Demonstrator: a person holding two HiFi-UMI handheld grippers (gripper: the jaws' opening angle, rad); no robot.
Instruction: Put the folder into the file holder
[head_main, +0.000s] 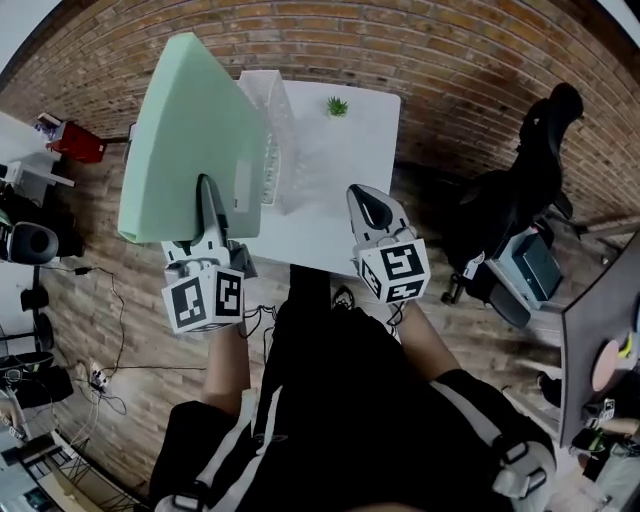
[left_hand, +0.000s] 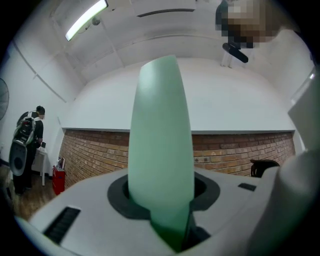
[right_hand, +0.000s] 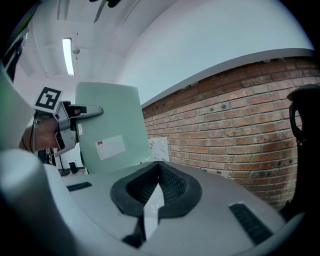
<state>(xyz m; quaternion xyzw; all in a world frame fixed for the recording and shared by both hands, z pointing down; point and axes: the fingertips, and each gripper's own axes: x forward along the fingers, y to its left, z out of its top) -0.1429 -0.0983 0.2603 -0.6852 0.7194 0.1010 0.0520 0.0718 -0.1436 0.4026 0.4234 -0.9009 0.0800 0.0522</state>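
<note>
**Risk of a missed slot, folder held clear of holder**

Head view: left gripper (head_main: 207, 195) clamped on the near edge of the green folder (head_main: 190, 140), held upright and not yet in the file holder (head_main: 280, 140). Holder on the white table (head_main: 350, 170), just right of the folder. Right gripper (head_main: 364, 200) over the table's near edge, touching nothing. Could tip or shove the light-looking holder if lowered off-line, with nothing bracing it.

Left gripper view: jaws pinched on the folder's edge, most of it standing beyond them. Could swing or slip from so small a bite.

Right gripper view: jaws together, nothing between. Holder past the folder's edge, slot hard to make out.
</note>
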